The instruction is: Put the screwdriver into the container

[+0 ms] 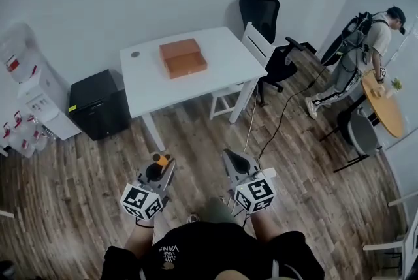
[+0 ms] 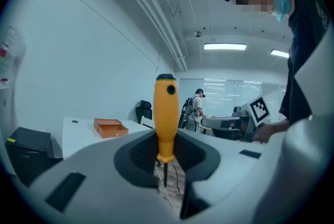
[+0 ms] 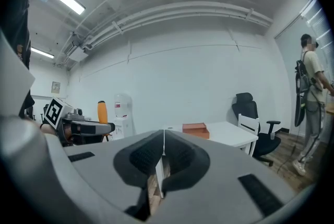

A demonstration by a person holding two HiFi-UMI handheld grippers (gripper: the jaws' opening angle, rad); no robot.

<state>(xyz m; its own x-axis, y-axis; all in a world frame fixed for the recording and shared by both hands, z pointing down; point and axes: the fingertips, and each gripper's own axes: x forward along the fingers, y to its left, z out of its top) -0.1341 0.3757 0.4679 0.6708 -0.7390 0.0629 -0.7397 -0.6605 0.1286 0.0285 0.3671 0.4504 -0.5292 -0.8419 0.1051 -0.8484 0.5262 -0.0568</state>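
A screwdriver (image 2: 165, 118) with an orange handle stands upright between the jaws of my left gripper (image 2: 166, 157), which is shut on it; its dark shaft points down. In the head view the handle's orange top (image 1: 160, 159) shows at the tip of the left gripper (image 1: 159, 164). My right gripper (image 3: 163, 157) is shut with nothing in it, its pads touching; it is seen in the head view (image 1: 234, 161) beside the left one. The orange container (image 1: 183, 57), an open box, lies on the white table (image 1: 215, 47) ahead, well beyond both grippers; it also shows far off in both gripper views (image 2: 110, 127) (image 3: 195, 129).
A black cabinet (image 1: 99, 104) stands left of the table, a water dispenser (image 1: 39, 99) further left. A white chair (image 1: 251, 50) and black office chair (image 1: 264, 17) sit at the table's right. A cable (image 1: 277, 125) runs across the wood floor. A person (image 1: 356, 57) stands at the far right by a round table (image 1: 385, 102).
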